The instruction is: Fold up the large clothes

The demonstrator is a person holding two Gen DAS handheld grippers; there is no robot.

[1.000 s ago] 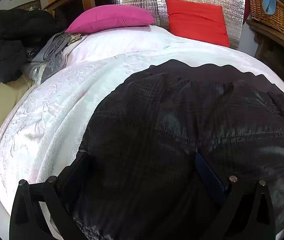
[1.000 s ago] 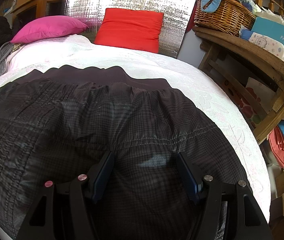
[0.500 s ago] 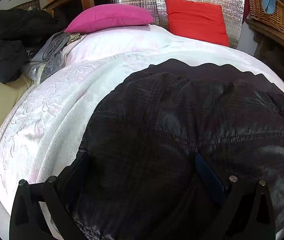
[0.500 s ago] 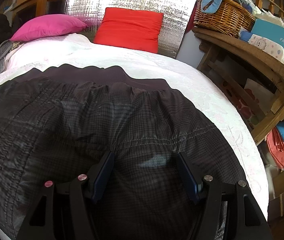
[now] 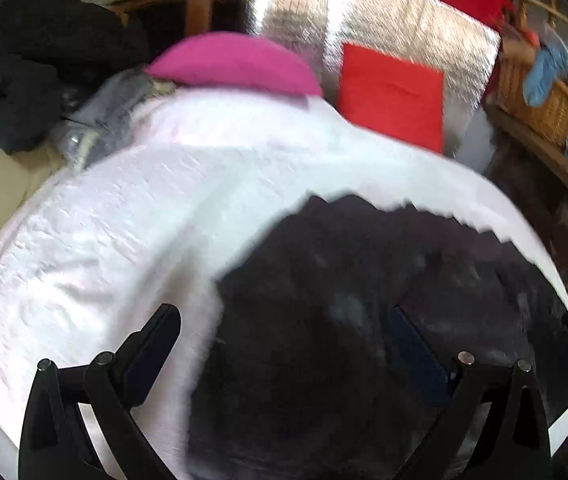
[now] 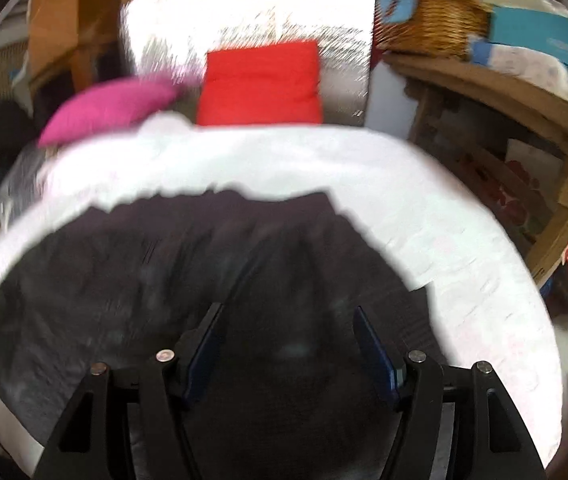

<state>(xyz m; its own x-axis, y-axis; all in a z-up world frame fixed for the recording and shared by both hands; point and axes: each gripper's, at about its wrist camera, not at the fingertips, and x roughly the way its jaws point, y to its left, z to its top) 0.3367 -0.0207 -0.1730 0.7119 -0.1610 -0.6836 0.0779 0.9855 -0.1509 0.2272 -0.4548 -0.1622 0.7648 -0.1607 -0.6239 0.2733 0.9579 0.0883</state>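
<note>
— Two grippers, both with fingers spread wide and nothing between them: the left gripper (image 5: 284,320) and the right gripper (image 6: 288,316) hang over the dark checked quilted garment (image 5: 364,320), gripping none of it. Where would you say the folding stands?

— Hard to judge exactly, since both views are smeared with motion blur. The garment lies on the white quilted bedspread (image 5: 103,240), on the near part of the bed, with its plain dark ribbed band (image 6: 219,204) at the far edge. From the right wrist view it looks like a compact, broad shape, not a long spread-out piece, so I'd guess some folding is already done.

— And what remains?

— Probably one more fold or a tidy-up, but I can't tell how many layers there are. The left edge of the cloth (image 5: 211,340) runs between the left gripper's fingers, so that side seems the likely place to pinch next.

— Anything nearby that could interfere?

— Not really. The pink pillow (image 5: 235,64) and the red square cushion (image 5: 392,100) sit well apart at the head of the bed, and the heap of dark clothes (image 5: 35,64) lies off to the left, beside the bed
</note>
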